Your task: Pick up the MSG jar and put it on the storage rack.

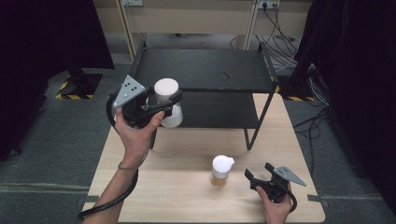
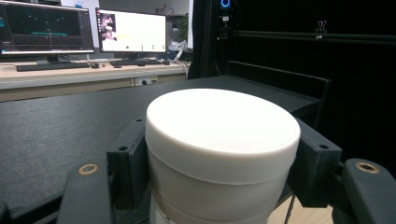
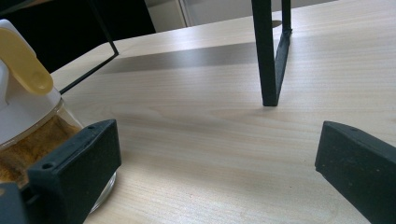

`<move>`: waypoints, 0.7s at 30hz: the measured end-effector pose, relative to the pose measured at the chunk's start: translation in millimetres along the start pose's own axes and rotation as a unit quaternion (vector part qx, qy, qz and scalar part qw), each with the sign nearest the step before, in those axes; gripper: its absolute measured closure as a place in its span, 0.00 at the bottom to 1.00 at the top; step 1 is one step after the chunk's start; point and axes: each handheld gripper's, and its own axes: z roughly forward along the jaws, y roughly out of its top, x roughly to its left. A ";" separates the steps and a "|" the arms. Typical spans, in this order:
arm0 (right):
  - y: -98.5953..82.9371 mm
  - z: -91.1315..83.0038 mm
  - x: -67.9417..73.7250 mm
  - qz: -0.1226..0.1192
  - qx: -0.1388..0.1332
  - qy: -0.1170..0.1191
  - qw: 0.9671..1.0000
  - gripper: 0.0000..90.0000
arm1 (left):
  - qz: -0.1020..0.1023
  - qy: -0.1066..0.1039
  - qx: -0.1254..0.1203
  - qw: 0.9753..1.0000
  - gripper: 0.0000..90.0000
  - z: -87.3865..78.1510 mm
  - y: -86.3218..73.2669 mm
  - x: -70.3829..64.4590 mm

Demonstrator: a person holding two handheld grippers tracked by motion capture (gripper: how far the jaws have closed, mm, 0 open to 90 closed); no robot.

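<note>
Above the shelf's edge, the left gripper [image 1: 161,105] clamps a white jar [image 1: 167,100], hiding its base; the right gripper [image 1: 259,175] gapes.

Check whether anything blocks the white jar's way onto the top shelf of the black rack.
Nothing visible does. The left gripper holds the white jar at the black rack's front left edge; the shelf surface ahead looks bare.

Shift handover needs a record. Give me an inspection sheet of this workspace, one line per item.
Surface: light wooden table with a black two-tier shelf at its far end.
Job's things: white jar held up at the shelf's front-left; spice jar with white lid standing on the table.
Clutter: nothing seen.
Grippers: left gripper shut on the white jar; right gripper open, low beside the spice jar.
Cables: black cable trailing from the left forearm; loose cables on the floor.
Surroundings: grey carpet, dark curtains, monitors on a desk.
</note>
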 end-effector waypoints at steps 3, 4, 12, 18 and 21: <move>-0.1 -0.1 0.1 0.000 0.000 0.000 1.000 0.01 | 0.003 0.003 0.001 1.000 0.37 0.2 3.2 -0.1; 0.0 0.0 0.0 0.000 0.000 0.000 1.000 0.01 | 0.001 0.004 0.000 1.000 0.37 0.2 3.9 0.2; 0.2 0.1 -0.6 0.001 0.000 0.001 1.000 0.01 | 0.002 0.009 0.001 1.000 0.37 2.4 16.8 1.7; 0.3 0.1 -0.7 0.002 0.001 0.001 1.000 0.01 | -0.002 0.011 -0.003 1.000 0.37 2.8 27.7 5.0; 0.5 0.3 -0.6 0.002 0.001 0.001 1.000 0.01 | -0.004 0.011 -0.003 1.000 0.37 3.1 31.4 6.3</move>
